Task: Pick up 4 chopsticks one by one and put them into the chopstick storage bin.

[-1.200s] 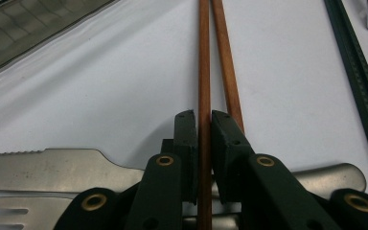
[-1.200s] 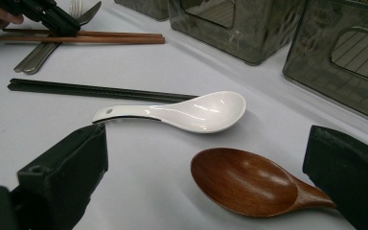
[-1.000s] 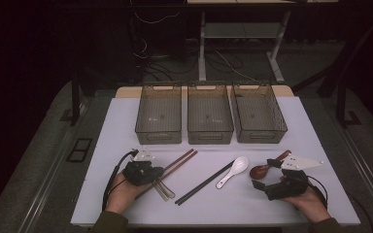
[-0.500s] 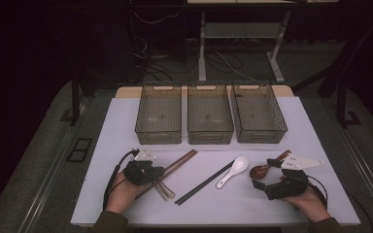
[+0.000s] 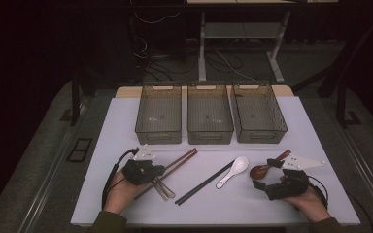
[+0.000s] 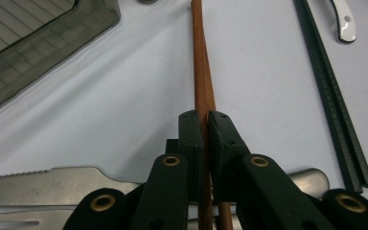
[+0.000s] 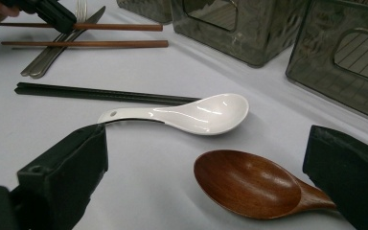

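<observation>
— Count it off for me, left to right.

— On the white counter (image 5: 126, 121): one metal knife (image 6: 38, 184) and one fork (image 5: 159, 187) lying together under the left hand; two brown wooden chopsticks (image 5: 182, 158); a pair of black chopsticks (image 5: 206, 182); one white ceramic spoon (image 5: 233, 171); one dark wooden spoon (image 5: 264, 168); and behind them three smoky see-through bins (image 5: 210, 114) in a row.

— And the left hand-held gripper (image 5: 156, 170)?

— Jaws drawn in narrow and clamped on one brown chopstick (image 6: 203, 86), which runs straight out between the pads; its far end lies toward the bins; the second brown chopstick lies just beside it on the counter.

— The right hand-held gripper (image 5: 267, 174)?

— Jaws wide apart; nothing gripped; the wooden spoon's bowl (image 7: 249, 184) sits on the counter between them, its handle passing toward the right-side jaw; whether it touches that jaw I cannot tell; the white spoon lies just beyond.
</observation>
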Action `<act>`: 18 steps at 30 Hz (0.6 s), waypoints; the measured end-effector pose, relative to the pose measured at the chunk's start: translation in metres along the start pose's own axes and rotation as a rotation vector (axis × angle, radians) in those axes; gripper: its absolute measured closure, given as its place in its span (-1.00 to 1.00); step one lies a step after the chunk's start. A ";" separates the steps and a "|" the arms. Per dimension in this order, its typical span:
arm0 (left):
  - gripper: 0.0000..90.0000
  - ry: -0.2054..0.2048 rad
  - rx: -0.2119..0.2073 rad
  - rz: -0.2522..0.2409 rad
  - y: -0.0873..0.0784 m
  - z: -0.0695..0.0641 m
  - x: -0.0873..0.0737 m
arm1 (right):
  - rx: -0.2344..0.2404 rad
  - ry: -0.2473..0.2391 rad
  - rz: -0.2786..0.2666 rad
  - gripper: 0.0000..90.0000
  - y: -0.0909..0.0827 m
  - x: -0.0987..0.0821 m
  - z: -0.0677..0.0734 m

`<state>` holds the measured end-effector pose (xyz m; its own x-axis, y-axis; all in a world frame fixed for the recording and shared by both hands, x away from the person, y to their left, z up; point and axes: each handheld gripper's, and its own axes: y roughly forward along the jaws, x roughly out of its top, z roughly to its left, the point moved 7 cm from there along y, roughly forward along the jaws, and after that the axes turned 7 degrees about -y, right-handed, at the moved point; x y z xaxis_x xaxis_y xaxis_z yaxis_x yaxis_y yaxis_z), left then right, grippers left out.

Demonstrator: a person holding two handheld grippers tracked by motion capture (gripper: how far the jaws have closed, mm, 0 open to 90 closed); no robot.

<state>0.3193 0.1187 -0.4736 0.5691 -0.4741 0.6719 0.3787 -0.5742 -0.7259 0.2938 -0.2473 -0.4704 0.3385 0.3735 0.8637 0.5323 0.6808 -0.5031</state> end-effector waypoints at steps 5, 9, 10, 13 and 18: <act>0.86 0.013 -0.016 -0.019 -0.005 -0.002 0.005 | -0.004 0.005 0.007 -0.97 0.000 -0.003 -0.003; 0.86 0.014 -0.022 -0.027 -0.008 -0.004 0.006 | -0.007 0.015 0.001 -0.97 -0.002 -0.003 -0.003; 0.86 0.019 -0.023 -0.028 -0.008 -0.004 0.007 | -0.008 0.015 -0.001 -0.97 -0.003 -0.003 -0.003; 0.86 0.028 -0.028 -0.029 -0.009 -0.005 0.009 | -0.012 0.021 -0.008 -0.97 -0.005 -0.003 -0.003; 0.86 0.035 -0.035 -0.040 -0.010 -0.005 0.013 | -0.017 0.026 -0.008 -0.97 -0.006 -0.004 -0.004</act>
<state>0.3195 0.1153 -0.4572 0.5281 -0.4728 0.7054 0.3741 -0.6161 -0.6931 0.2925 -0.2556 -0.4705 0.3543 0.3517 0.8665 0.5483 0.6725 -0.4971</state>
